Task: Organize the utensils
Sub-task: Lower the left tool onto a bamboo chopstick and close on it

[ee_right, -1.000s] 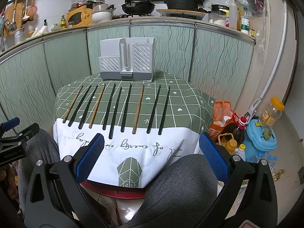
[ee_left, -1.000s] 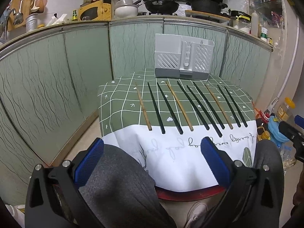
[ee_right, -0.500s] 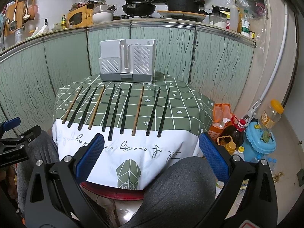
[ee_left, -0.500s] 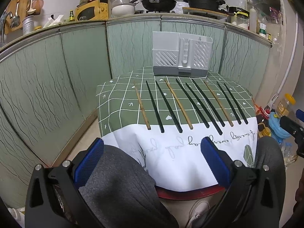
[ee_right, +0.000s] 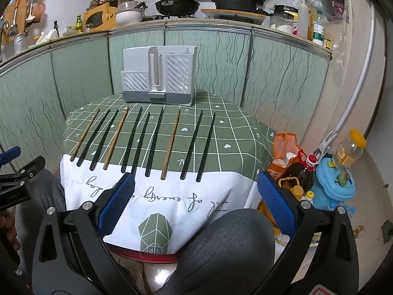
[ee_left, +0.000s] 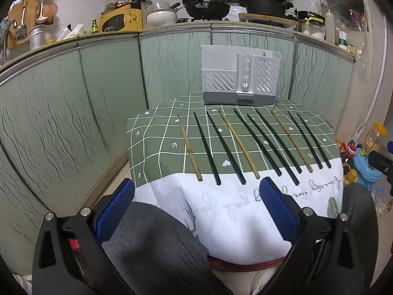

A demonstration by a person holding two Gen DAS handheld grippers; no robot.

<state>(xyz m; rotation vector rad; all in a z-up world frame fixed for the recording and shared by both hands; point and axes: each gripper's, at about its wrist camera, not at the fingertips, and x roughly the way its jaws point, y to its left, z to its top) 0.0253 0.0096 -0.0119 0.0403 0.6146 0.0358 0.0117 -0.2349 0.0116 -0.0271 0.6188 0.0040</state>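
Your chopsticks [ee_left: 248, 145] lie side by side on the tablecloth [ee_left: 157, 147], ahead of the white holder [ee_left: 239, 81]. Both the left gripper [ee_left: 196, 204] and the right gripper [ee_right: 195, 202] hang spread, empty. Rows sit tight: you risk pinching two sticks or rolling neighbours off.

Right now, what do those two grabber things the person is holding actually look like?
Each hand-held gripper, left and right, is a black frame with triangular cut-outs and silver screw heads. It splits into two fingers, each faced with a blue ribbed pad. The left one shows a small red part on its frame. No cables are visible.
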